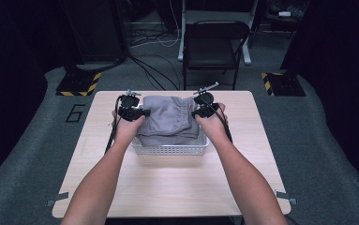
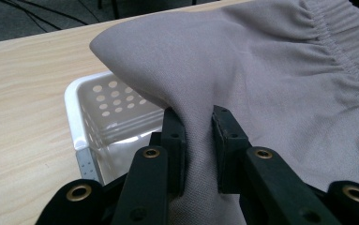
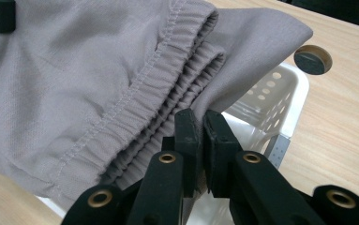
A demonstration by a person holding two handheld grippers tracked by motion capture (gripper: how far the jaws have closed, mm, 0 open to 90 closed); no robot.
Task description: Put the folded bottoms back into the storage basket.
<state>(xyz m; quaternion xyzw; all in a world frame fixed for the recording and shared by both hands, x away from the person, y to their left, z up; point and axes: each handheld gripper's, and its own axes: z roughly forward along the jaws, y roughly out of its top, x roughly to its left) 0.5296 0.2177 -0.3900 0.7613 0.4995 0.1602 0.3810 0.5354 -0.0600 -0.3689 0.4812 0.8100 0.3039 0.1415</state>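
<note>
Grey folded garment (image 1: 170, 119) sitting in and bulging over white perforated basket (image 1: 170, 150), centre of tabletop (image 1: 177, 187). Left hand-held gripper (image 1: 132, 112) at the garment's 9 o'clock edge, right hand-held gripper (image 1: 204, 108) at its 3 o'clock edge; both pointing roughly toward 12, level with each other. Left gripper view: left hand-held gripper (image 2: 198, 136) with jaws narrowed to a slim gap, a ridge of plain grey cloth (image 2: 243, 70) pinched up between them, basket corner (image 2: 81, 122) just below and beside. Right gripper view: right hand-held gripper (image 3: 203, 140) with jaws nearly together, clamped on a thin fold of cloth just beside the gathered elastic waistband (image 3: 168, 89); basket rim (image 3: 294, 101) beyond, round cable hole (image 3: 312, 59) in the tabletop farther off. Key relation: garment spans 9-to-3 between the two grips, long axis across the basket, neither hand nearer than the other, waistband on the right-hand side. Judged step: two-point grasp set, lift out of the basket pending. Judged requirement: raising both sides evenly, straight up, to clear the rim. Risk, as judged: thin right-side pinch slipping off, or cloth dragging the light basket along.
</note>
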